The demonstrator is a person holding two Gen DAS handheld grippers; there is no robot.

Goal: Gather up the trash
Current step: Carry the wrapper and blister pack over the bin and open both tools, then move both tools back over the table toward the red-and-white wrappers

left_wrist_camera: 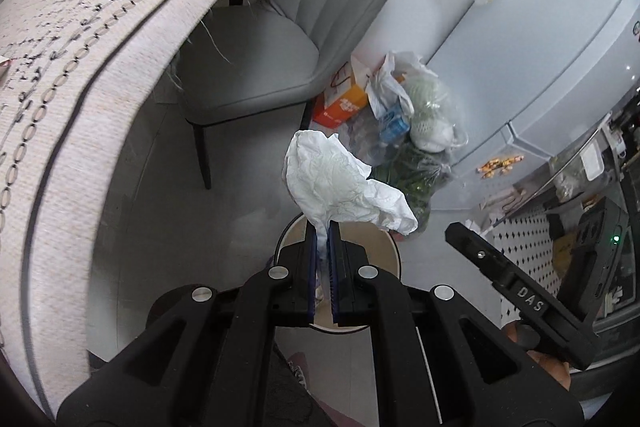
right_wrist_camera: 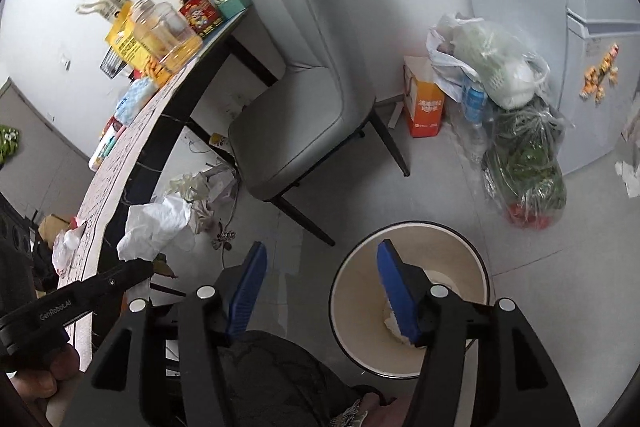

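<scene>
My left gripper [left_wrist_camera: 323, 229] is shut on a crumpled white tissue [left_wrist_camera: 344, 183], which sticks up beyond the blue pads. Under it on the floor stands a round bin [left_wrist_camera: 376, 239] with a cream inside. In the right wrist view my right gripper [right_wrist_camera: 322, 261] is open, nothing between its blue pads [right_wrist_camera: 394, 283], above the left rim of the bin [right_wrist_camera: 360, 287]. A white wad [right_wrist_camera: 394, 325] lies in the bin, partly hidden by the right finger. At the left the left gripper [right_wrist_camera: 140, 269] holds the tissue [right_wrist_camera: 158, 225] beside the table edge.
A grey chair [right_wrist_camera: 304, 95] stands by the table with a patterned cloth [left_wrist_camera: 80, 75]. Plastic bags [right_wrist_camera: 516, 131] and an orange box [right_wrist_camera: 424, 107] lean by the pale fridge [left_wrist_camera: 540, 27]. Scraps [right_wrist_camera: 200, 195] lie under the table. A dark-clad knee [right_wrist_camera: 276, 367] is below the grippers.
</scene>
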